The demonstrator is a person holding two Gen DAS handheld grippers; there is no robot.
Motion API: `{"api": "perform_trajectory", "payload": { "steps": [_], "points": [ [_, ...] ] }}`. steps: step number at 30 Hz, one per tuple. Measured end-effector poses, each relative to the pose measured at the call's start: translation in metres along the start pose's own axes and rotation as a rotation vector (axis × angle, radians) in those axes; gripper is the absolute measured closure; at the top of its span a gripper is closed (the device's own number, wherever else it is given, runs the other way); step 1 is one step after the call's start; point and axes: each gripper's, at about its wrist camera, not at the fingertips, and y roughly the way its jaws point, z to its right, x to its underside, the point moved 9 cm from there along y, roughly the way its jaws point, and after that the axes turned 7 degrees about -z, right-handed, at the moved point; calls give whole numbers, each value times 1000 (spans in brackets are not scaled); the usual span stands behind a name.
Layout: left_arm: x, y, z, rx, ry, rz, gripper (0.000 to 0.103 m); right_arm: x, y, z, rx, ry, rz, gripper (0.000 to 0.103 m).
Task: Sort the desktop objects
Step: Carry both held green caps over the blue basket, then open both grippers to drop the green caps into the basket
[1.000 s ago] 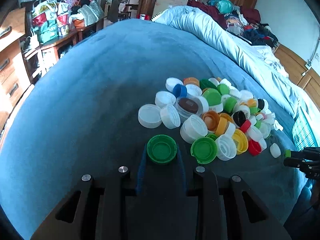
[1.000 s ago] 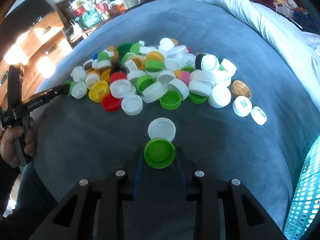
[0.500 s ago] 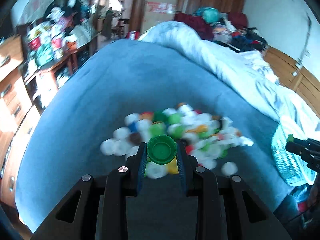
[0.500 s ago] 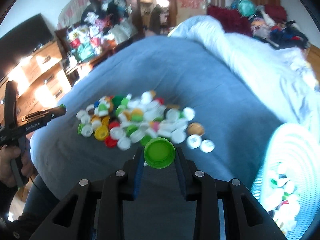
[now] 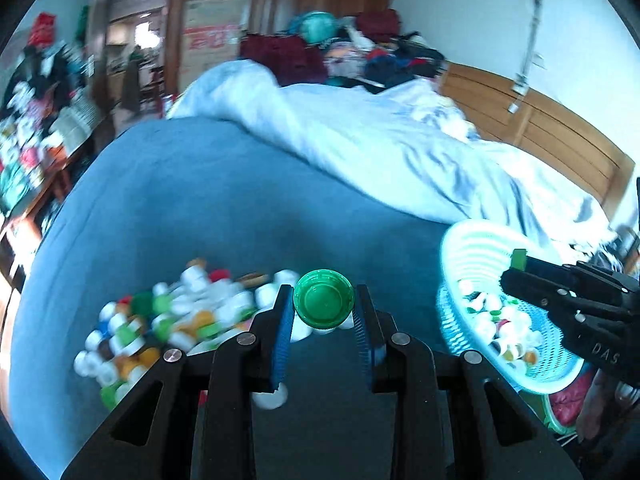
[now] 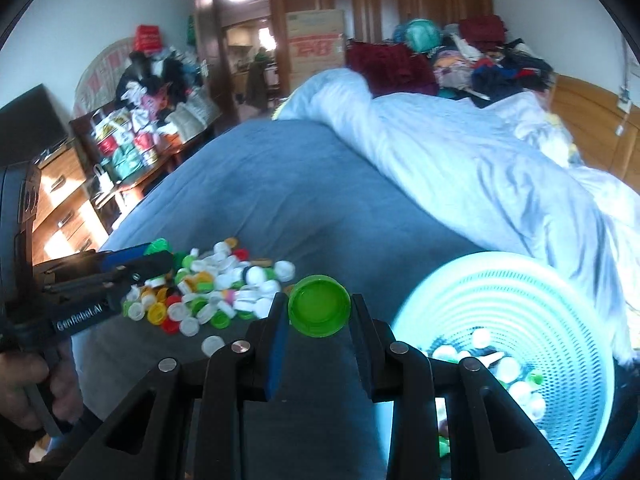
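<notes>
Caps lie heaped in a mixed pile (image 6: 216,292) toward the left edge of the blue bed (image 6: 280,184), white, green, yellow and red ones jumbled together, blurred in the left wrist view (image 5: 168,320). Just beside that pile we see our left gripper (image 5: 324,308) with its fingers (image 5: 282,336) closed narrow on a dark green cap (image 5: 323,304), held open side toward the camera and lifted above the bed. From the right wrist view the same tool (image 6: 132,264) reaches in over the pile's left end. Moving right, our right gripper (image 6: 320,312) has its fingers (image 6: 276,344) pressed against a lime green cap (image 6: 319,305), also raised off the bed and tilted open side up. Further right, at the bed's right edge, sits a pale turquoise mesh basket (image 6: 520,292) already holding white and green caps; it shows too in the left wrist view (image 5: 472,248). Behind it a light blue duvet (image 6: 460,160) is bunched along the far side.
</notes>
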Motion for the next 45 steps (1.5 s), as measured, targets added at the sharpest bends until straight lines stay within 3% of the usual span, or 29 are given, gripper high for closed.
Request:
{"api": "perform_trajectory", "payload": {
  "steps": [12, 20, 33, 45],
  "points": [
    [-46, 17, 122, 110, 149, -23, 78, -2, -45, 74, 84, 72, 46, 70],
    [-49, 32, 186, 161, 231, -78, 78, 12, -60, 121, 126, 132, 19, 70],
    [-19, 69, 224, 160, 311, -231, 78, 43, -45, 158, 120, 211, -71, 70],
    [6, 92, 237, 157, 341, -308, 78, 66, -32, 169, 126, 238, -115, 69]
  ]
}}
